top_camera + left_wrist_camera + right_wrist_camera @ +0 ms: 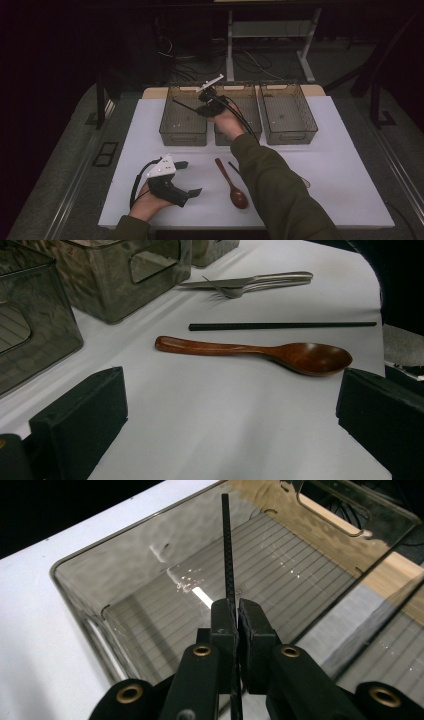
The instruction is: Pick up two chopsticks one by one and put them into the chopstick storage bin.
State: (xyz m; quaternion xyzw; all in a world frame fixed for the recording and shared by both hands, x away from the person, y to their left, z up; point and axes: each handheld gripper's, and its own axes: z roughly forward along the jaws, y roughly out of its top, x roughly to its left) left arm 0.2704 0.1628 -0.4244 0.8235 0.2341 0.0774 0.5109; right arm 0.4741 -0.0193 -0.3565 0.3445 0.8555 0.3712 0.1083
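While no brand, label or writing can be read on any item, the following is recorded view by view.

High view, right gripper: held above the left bin, at 12 o'clock on the white table; a black chopstick is clamped in its jaws and juts toward 10 o'clock.
High view, left gripper: rested near 7 o'clock on the table, jaws spread wide, nothing between them.
High view, wooden spoon: laid at 6 o'clock, bowl toward the person.
Left gripper view, second chopstick: laid flat just beyond the spoon; a fork is seen at 12 o'clock beside the middle bin.
Right gripper view, held chopstick: pinched between closed jaws, pointing to 12 o'clock over the bin's ribbed floor.
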